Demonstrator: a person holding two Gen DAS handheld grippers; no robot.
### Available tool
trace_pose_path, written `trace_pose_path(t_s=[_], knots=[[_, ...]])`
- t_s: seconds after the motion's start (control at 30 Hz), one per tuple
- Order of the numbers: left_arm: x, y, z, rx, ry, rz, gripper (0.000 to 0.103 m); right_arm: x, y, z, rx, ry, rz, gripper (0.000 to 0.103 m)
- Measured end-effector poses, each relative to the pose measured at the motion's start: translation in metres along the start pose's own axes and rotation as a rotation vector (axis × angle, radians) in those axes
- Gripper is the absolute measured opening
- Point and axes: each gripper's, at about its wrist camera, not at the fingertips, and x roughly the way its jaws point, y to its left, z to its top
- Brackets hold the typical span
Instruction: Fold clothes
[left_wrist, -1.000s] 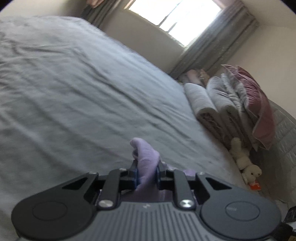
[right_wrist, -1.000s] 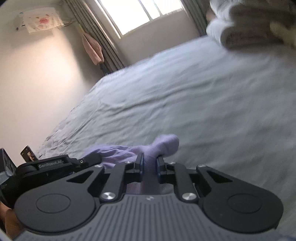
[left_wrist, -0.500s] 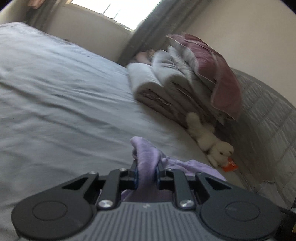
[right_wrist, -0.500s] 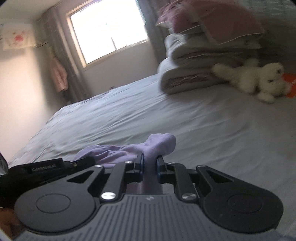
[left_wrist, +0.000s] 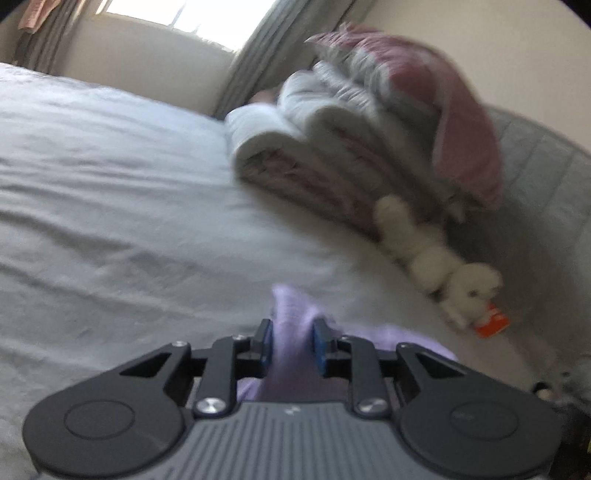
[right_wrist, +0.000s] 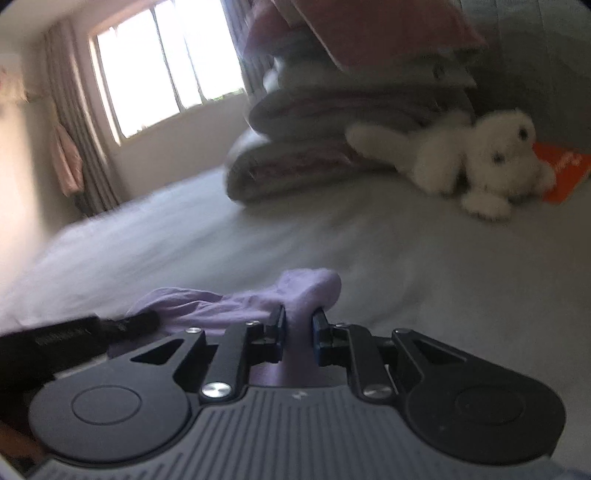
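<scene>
A lilac garment (left_wrist: 291, 314) is pinched between the blue pads of my left gripper (left_wrist: 293, 341), which is shut on a bunched fold of it above the grey bed sheet (left_wrist: 110, 221). My right gripper (right_wrist: 298, 326) is shut on another fold of the same lilac garment (right_wrist: 310, 286). The cloth stretches leftward from there to the left gripper's black body (right_wrist: 74, 334), close beside it. Most of the garment hangs below both tools, out of sight.
A stack of folded quilts (left_wrist: 332, 147) with a pink pillow (left_wrist: 443, 110) on top sits at the bed's head. A white plush toy (right_wrist: 480, 162) and an orange packet (right_wrist: 565, 170) lie beside it. A window (right_wrist: 166, 70) and curtains are behind.
Both grippers, still holding the lilac garment, have swung toward the head of the bed; the quilts and plush toy now loom much larger and nearer.
</scene>
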Motion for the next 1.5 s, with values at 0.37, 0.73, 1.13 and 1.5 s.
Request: trace_pose_path(t_s=[0.37, 0.73, 1.13, 1.5], knots=[[0.038, 0.015, 0.027, -0.024, 0.160, -0.078, 0.037, 0.011, -0.018, 0.008, 0.061, 0.022, 0.016, 0.039], [0.047, -0.015, 0.015, 0.270, 0.033, 0.091, 0.033, 0.039, -0.012, 0.006, -0.054, 0.005, -0.181, 0.015], [0.018, -0.022, -0.006, 0.349, 0.068, -0.035, 0.023, 0.009, 0.011, -0.009, -0.065, 0.059, -0.044, 0.023], [-0.023, -0.048, -0.022, 0.436, 0.199, 0.065, 0.037, -0.023, 0.015, -0.011, 0.085, 0.129, -0.076, 0.042]])
